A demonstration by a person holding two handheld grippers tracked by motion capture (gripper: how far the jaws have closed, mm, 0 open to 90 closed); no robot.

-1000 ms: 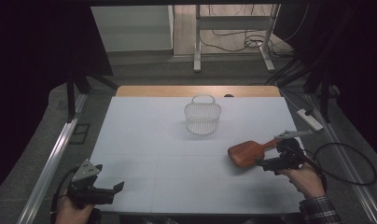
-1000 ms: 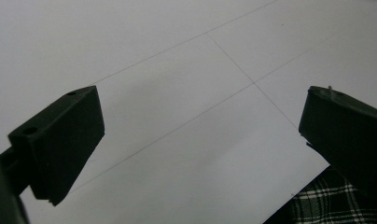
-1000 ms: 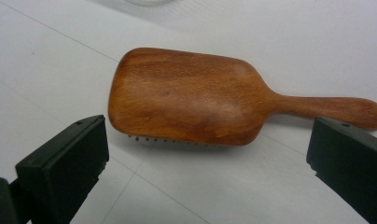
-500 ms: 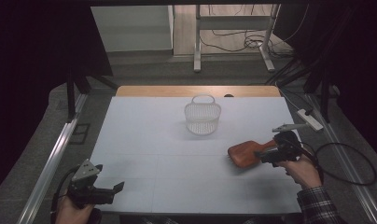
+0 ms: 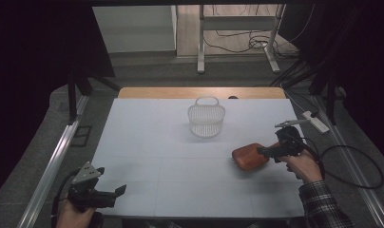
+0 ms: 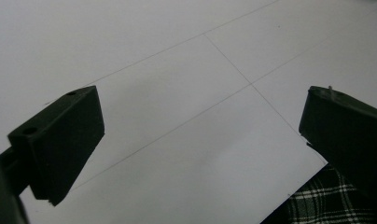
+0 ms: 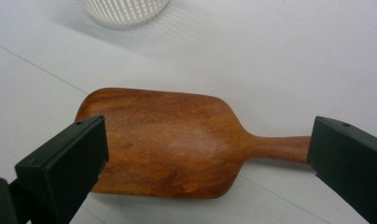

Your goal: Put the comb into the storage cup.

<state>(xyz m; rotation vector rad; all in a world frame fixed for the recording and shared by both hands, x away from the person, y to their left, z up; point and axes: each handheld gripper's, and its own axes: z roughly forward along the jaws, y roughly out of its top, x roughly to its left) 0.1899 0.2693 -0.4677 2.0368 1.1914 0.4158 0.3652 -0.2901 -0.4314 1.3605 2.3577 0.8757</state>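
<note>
A white worktop spans the centre of the high view, with a white slatted basket standing upright just above mid-frame. At centre right lies a wooden paddle brush, its broad head toward the middle of the picture and its narrow handle running right toward the right hand-held gripper. In the right gripper view the brush lies crosswise between the two black jaws, which stand wide apart and hold nothing; its long axis runs left to right, head at the left jaw, handle reaching the right one, so the jaws look set along the brush and may need turning to close across it. The basket's rim shows at the top of that view, beyond the brush, with bare worktop between them and nothing in the way. The left hand-held gripper sits at lower left of the high view, jaws also spread wide over bare worktop, well apart from the brush; the right hand is plainly nearer.
</note>
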